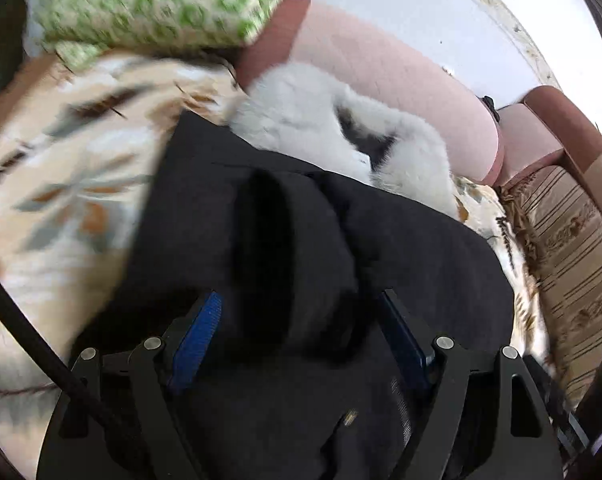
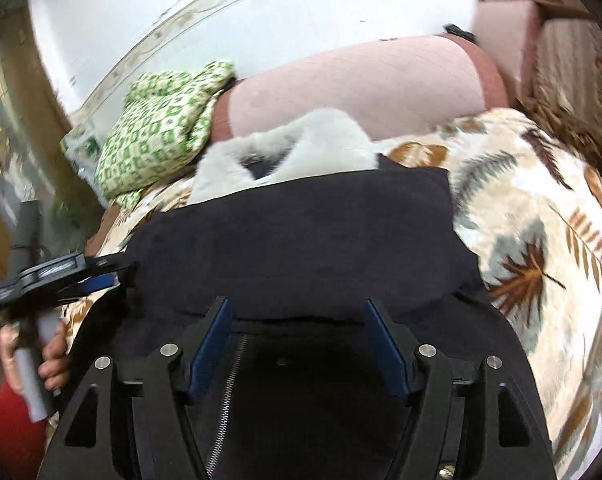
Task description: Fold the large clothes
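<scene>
A black coat with a white fur collar lies on a leaf-patterned bedspread. My left gripper is open low over it, with a raised black fold between its blue pads. In the right wrist view the coat is folded over, its zipper showing below the fold. My right gripper is open just above the fold's edge. The left gripper shows at the coat's left edge, held by a hand.
A green-patterned pillow and a pink headboard cushion lie beyond the collar. A striped, fringed cover lies to the right of the bed. A black cable crosses the lower left of the left wrist view.
</scene>
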`<state>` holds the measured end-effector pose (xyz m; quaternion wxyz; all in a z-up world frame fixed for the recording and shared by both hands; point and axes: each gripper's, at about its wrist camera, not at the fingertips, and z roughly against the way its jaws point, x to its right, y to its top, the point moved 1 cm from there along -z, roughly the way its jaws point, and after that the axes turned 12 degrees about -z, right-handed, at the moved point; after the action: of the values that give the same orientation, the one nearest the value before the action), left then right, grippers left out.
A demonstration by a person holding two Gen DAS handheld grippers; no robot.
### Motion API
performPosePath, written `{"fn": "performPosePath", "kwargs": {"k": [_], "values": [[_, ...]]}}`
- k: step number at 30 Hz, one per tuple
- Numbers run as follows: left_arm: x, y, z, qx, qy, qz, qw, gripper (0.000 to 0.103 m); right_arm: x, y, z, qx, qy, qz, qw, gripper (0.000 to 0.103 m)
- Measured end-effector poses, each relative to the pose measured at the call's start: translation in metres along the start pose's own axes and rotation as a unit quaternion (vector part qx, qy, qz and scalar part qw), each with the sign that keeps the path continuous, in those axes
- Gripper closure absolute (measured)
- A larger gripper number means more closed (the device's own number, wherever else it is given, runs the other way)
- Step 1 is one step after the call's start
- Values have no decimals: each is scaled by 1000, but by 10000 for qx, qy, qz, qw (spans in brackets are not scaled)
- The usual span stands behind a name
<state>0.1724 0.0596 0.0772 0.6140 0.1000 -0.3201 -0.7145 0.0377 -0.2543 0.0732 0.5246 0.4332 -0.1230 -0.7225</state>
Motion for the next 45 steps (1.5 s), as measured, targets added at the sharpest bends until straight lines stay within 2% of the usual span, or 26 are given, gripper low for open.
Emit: {"fn": "performPosePath", "kwargs": {"k": [1, 2, 4, 5, 6, 12, 15, 17, 20, 23, 26, 29, 34, 36, 37, 38, 39, 41, 43, 45], "values": [[0, 3, -10, -59, -41, 107, 9999, 25, 3, 0, 1, 4, -11, -59, 10000, 31], [1, 7, -21, -168, -45, 233, 9996, 30, 7, 2, 4, 10, -28, -122, 9999, 31], [4, 11, -37, -482, 79, 294, 9984, 76, 16, 6, 9, 59, -93, -238, 9997, 31], [7, 14, -41, -634, 15, 297, 9975, 80, 20, 8, 12, 93, -118, -296, 9994, 31], [8, 17, -37, -584, 56, 310, 9978, 87, 24, 11, 14, 127, -138, -356, 9992, 31], [-6, 49, 20, 127, 164, 234, 9995, 95, 35, 34, 27, 286, -159, -519, 9981, 31], [-22, 53, 24, 172, 291, 269, 9991, 94, 31, 46, 24, 376, -189, -412, 9983, 31], [-27, 48, 9, 3, 451, 222, 9987, 94, 26, 51, 14, 348, -229, -294, 9987, 31], [-34, 34, -20, -257, 784, 154, 9965, 94, 19, 57, -21, 156, -432, -106, 9989, 31], [-41, 27, -37, -321, 875, 240, 9954, 94, 15, 58, -60, -108, -617, 81, 9980, 39], [-38, 29, -48, -297, 1091, 54, 9936, 94, 15, 54, -97, -313, -835, 255, 9957, 40], [-35, 31, -57, -257, 1264, -113, 9916, 91, 21, 51, -124, -449, -903, 259, 9946, 36], [-36, 30, -62, -75, 1373, -109, 9904, 89, 27, 49, -140, -463, -888, 190, 9948, 33], [-31, 30, -59, -78, 1589, -244, 9870, 84, 24, 46, -141, -408, -989, 305, 9938, 33], [-27, 30, -54, -160, 1769, -311, 9836, 67, 22, 45, -142, -385, -1037, 346, 9933, 32], [-25, 31, -47, -231, 1976, -347, 9794, 60, 21, 45, -142, -386, -1076, 370, 9928, 32], [-24, 30, -36, -205, 2014, -337, 9787, 56, 21, 45, -142, -406, -1100, 385, 9924, 31], [-26, 25, -3, -38, 1756, -211, 9842, 54, 18, 49, -138, -496, -1221, 414, 9904, 31], [-31, 16, 28, 63, 1618, -95, 9868, 44, 11, 53, -118, -596, -1301, 416, 9888, 31], [-44, -1, 66, 207, 1724, -17, 9848, 37, 10, 52, -87, -524, -979, 266, 9935, 31]]}}
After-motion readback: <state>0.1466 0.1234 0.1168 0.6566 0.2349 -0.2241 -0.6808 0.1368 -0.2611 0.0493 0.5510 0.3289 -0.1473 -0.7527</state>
